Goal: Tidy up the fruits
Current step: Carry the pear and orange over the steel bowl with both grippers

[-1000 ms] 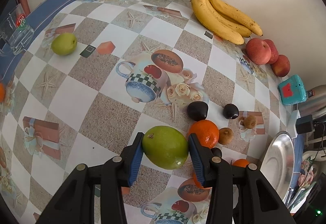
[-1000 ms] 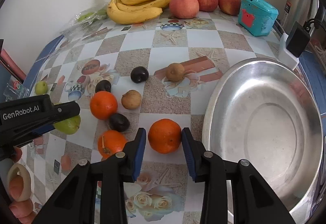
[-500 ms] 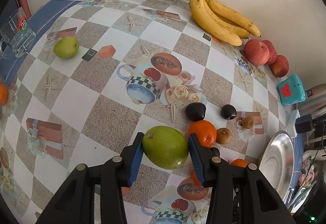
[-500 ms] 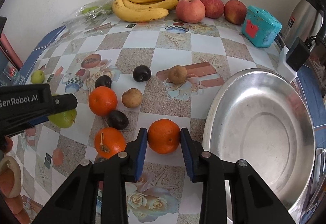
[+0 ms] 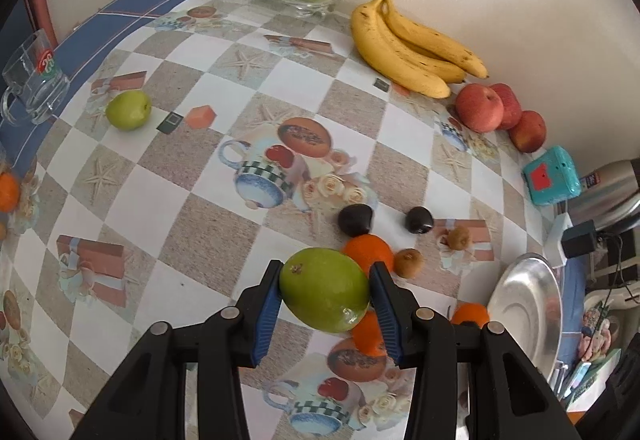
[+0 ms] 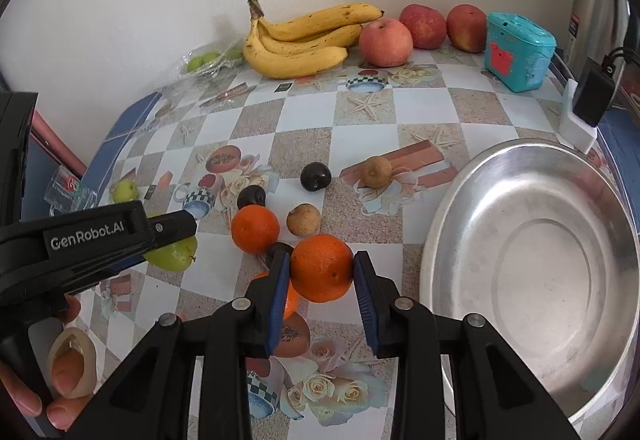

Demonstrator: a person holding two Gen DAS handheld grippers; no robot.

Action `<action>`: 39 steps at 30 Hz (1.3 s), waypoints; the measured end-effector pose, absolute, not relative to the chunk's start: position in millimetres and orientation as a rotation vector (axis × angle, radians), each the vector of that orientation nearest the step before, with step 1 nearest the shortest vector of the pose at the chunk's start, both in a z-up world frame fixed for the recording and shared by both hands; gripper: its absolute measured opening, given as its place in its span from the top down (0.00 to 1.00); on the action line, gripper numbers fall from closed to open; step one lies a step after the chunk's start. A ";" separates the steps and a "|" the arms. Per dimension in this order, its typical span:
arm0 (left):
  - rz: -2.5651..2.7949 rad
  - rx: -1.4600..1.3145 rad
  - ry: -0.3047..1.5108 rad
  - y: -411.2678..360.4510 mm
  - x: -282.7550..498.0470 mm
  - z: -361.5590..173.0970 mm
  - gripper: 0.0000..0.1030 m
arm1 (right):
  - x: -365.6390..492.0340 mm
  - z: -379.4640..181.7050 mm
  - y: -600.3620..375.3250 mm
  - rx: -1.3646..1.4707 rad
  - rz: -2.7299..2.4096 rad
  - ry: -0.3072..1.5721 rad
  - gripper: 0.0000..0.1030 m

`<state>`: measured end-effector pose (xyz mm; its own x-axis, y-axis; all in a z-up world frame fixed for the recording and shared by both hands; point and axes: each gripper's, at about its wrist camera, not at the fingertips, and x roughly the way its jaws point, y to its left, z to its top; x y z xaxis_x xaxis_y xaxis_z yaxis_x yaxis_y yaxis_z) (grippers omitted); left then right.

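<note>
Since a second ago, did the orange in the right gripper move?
Yes. The orange has lifted off the tablecloth, and now overlaps the dark fruit that lay beyond it, held in the right gripper.

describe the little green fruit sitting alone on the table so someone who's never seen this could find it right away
Start at the glass mug on the table's blue edge. Just beside it, on the checkered cloth, lies a small green fruit. It sits alone, far from the fruit cluster, unlike the larger green one held in the left hand-held gripper.

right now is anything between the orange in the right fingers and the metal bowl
Nothing visible. The orange is clamped in the right gripper and the metal bowl sits just to its right, empty, with only bare tablecloth between them. The other fruit lies to the left and behind.
</note>
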<state>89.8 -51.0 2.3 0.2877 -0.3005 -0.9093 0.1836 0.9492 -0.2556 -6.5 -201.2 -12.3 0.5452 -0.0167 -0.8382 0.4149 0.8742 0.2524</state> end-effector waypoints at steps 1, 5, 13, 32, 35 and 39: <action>-0.331 -0.103 1.236 -54.4 87.9 3.7 0.55 | -8.7 -10.5 -203.8 0.460 -0.272 0.962 0.67; -0.402 -0.075 1.215 -74.7 74.5 13.8 0.62 | -22.1 -2.5 -223.4 0.440 -0.348 0.935 0.67; -0.536 -0.019 1.222 -112.8 55.9 16.7 0.62 | -70.4 -6.3 -280.6 0.493 -0.555 0.930 0.67; -0.201 -0.120 1.254 41.8 119.6 0.0 0.29 | -47.0 1.5 -237.0 0.479 -0.423 0.954 0.67; -0.165 -0.114 1.278 55.4 121.2 -8.0 0.25 | -40.2 5.7 -224.0 0.456 -0.395 0.954 0.67; -0.120 -0.168 1.283 81.9 126.9 -9.0 0.25 | -33.7 5.8 -212.0 0.448 -0.369 0.963 0.67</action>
<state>126.9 81.9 -9.0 0.2800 -0.1824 -0.9425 -0.0045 0.9815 -0.1913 -33.7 -212.0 5.8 0.5222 -0.1024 -0.8466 0.4903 0.8483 0.1999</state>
